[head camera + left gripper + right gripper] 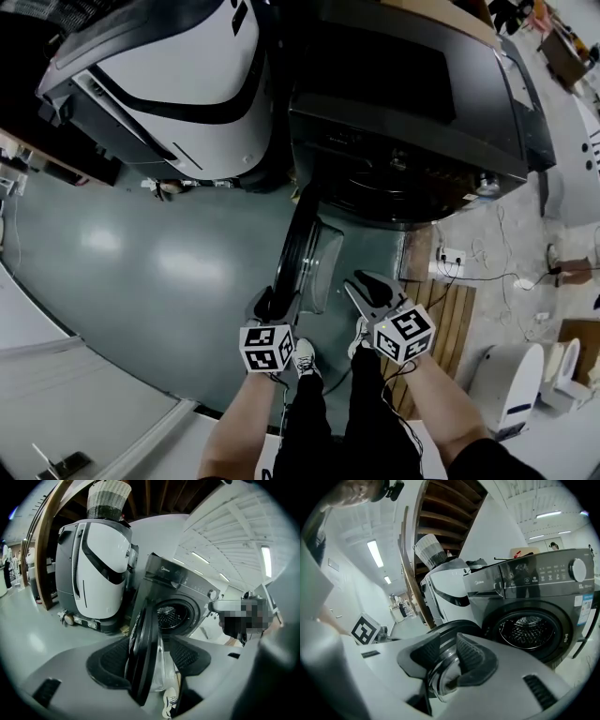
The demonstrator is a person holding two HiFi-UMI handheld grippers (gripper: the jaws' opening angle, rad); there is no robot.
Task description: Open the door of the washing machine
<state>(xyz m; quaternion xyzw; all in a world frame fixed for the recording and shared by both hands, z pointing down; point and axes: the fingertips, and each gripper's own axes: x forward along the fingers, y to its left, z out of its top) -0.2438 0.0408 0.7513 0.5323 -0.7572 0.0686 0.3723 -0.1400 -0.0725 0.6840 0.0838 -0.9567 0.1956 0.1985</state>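
Note:
The dark grey washing machine [403,141] stands at the top right of the head view, its drum opening [173,616] uncovered. Its round door [298,248] is swung out edge-on toward me, the glass bowl facing right. My left gripper [267,302] sits at the door's near edge. In the left gripper view the black door rim [145,653] fills the gap of the left gripper [149,660], both pads against it. My right gripper [361,284] hovers just right of the glass bowl. The right gripper [447,660] is open, with the glass [443,684] just beyond its tips.
A large white and grey machine [178,75] stands left of the washer, with a woven basket [108,498] on top. A wooden slat mat [450,319], a power strip [450,255] with cables and a white appliance [511,384] lie to the right. My shoes [305,356] are below the door.

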